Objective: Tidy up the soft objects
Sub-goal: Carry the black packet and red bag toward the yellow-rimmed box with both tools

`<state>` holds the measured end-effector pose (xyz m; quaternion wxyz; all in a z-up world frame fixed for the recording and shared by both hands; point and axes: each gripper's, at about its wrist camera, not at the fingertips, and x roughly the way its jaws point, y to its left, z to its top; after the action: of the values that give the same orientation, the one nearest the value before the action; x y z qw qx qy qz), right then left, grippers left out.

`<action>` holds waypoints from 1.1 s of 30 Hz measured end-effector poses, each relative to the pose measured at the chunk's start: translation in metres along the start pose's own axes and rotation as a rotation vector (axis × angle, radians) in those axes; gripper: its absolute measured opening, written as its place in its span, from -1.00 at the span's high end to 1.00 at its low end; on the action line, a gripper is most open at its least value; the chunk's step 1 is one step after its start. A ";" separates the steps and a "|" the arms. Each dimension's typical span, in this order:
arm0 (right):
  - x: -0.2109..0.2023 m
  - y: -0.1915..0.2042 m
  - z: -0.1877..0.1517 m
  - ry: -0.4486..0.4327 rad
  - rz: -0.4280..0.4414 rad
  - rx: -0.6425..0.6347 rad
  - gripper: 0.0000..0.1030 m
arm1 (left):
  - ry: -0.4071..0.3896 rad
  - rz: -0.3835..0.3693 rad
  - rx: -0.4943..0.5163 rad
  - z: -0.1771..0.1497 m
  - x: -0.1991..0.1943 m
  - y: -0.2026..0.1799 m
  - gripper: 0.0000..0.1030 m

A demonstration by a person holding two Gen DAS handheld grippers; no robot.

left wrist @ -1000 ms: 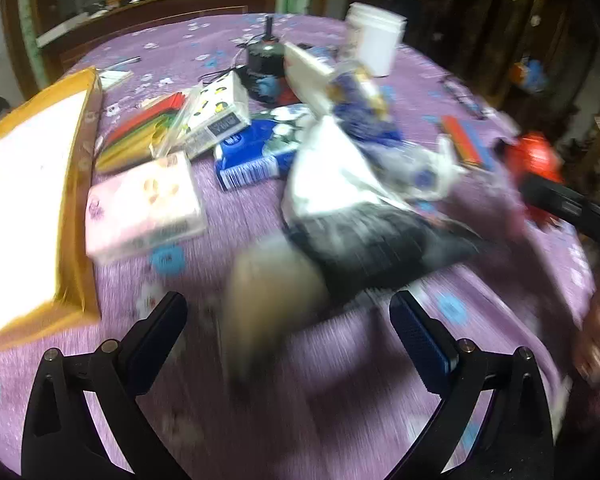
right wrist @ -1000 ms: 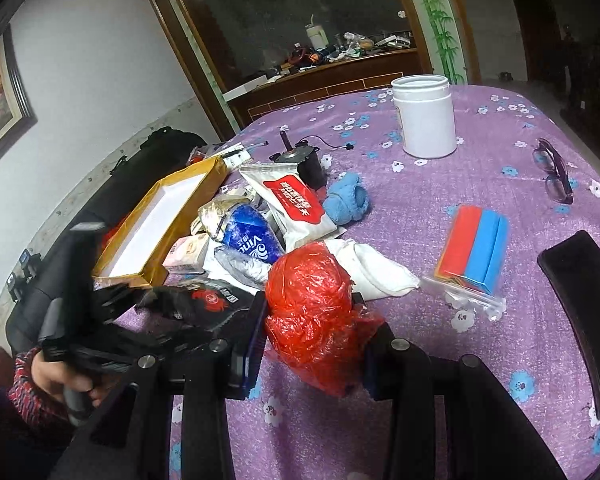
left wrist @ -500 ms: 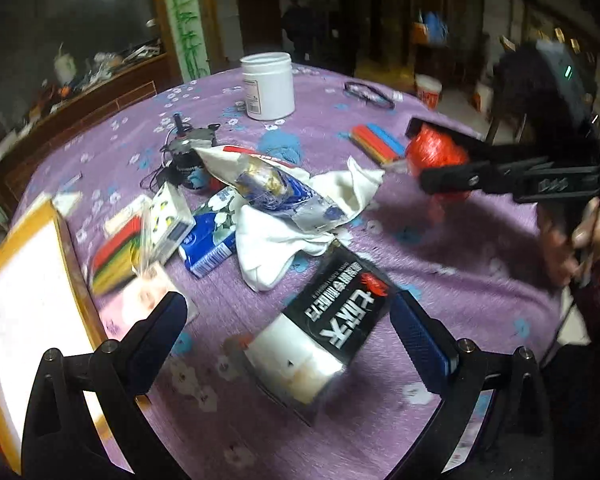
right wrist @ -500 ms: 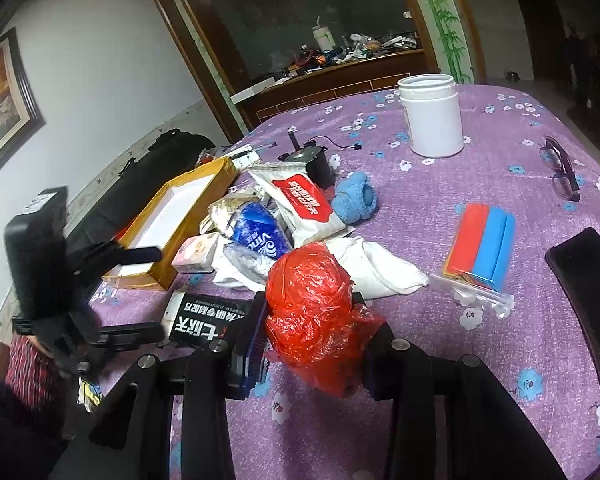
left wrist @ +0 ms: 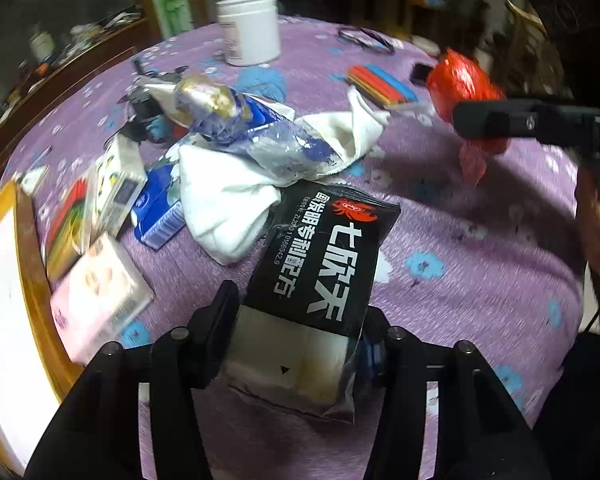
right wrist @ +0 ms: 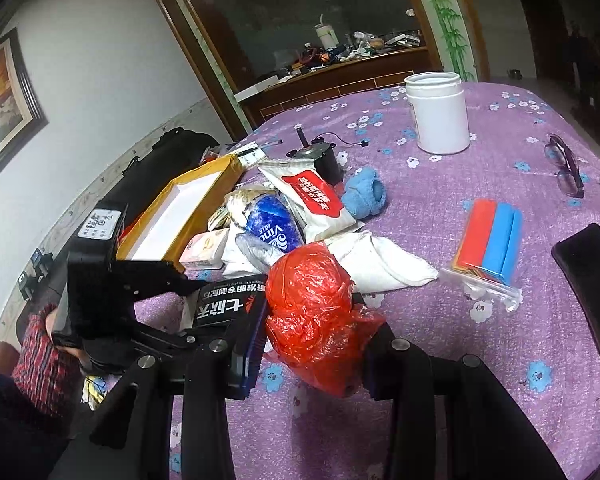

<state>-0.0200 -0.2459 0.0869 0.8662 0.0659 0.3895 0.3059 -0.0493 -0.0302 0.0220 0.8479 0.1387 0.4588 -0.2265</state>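
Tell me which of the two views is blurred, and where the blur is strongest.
Left wrist view: smeared toward the edges, most at the red plastic bag and the hand; the black packet stays readable. Right wrist view: sharp throughout, with fisheye bending at the rim.

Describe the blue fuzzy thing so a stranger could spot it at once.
Start at the white jar standing on the purple flowered tablecloth. Nearer the camera and to its left lies the blue fuzzy sock, beside the red-labelled white packet. It alone looks plush; its neighbours are glossy wrappers.
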 end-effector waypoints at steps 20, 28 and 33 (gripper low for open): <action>0.016 0.033 0.003 0.048 -0.006 -0.056 0.22 | -0.343 0.030 -0.296 -0.034 -0.085 0.039 0.08; 0.029 0.071 0.023 0.087 0.035 -0.122 0.22 | -0.397 0.149 -0.402 -0.049 -0.115 0.092 0.08; 0.043 0.106 0.042 0.112 0.092 -0.154 0.22 | -0.413 0.218 -0.468 -0.063 -0.132 0.125 0.08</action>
<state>-0.0186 -0.1300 0.1261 0.8308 0.0000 0.4091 0.3775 -0.0934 0.1388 0.1026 0.9511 -0.0604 0.2993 -0.0460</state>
